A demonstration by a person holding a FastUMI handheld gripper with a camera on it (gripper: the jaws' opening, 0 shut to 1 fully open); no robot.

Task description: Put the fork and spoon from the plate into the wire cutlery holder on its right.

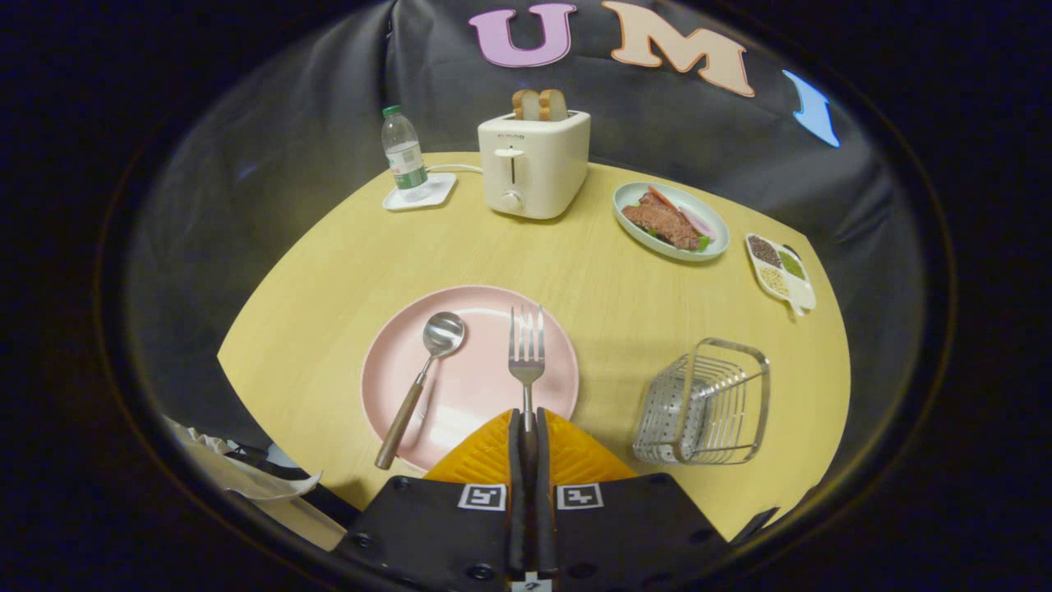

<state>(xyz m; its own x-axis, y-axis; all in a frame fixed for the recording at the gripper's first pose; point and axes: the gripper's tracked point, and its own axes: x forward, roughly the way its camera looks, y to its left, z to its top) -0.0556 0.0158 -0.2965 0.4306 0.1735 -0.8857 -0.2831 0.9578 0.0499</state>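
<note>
The tool (526, 427) is clamped on the fork (526, 349) handle over the pink plate (394, 362). Next, I judge: carry it to the wire cutlery holder (707, 403), lower right.

Your pale wooden table (345, 271) carries a pink plate (485, 386), a wire cutlery holder (707, 403) to its right, a toaster (534, 164), a bottle (403, 150) on a white tray (440, 193), 1 food plate (633, 193) and a divided dish (809, 296).
</note>
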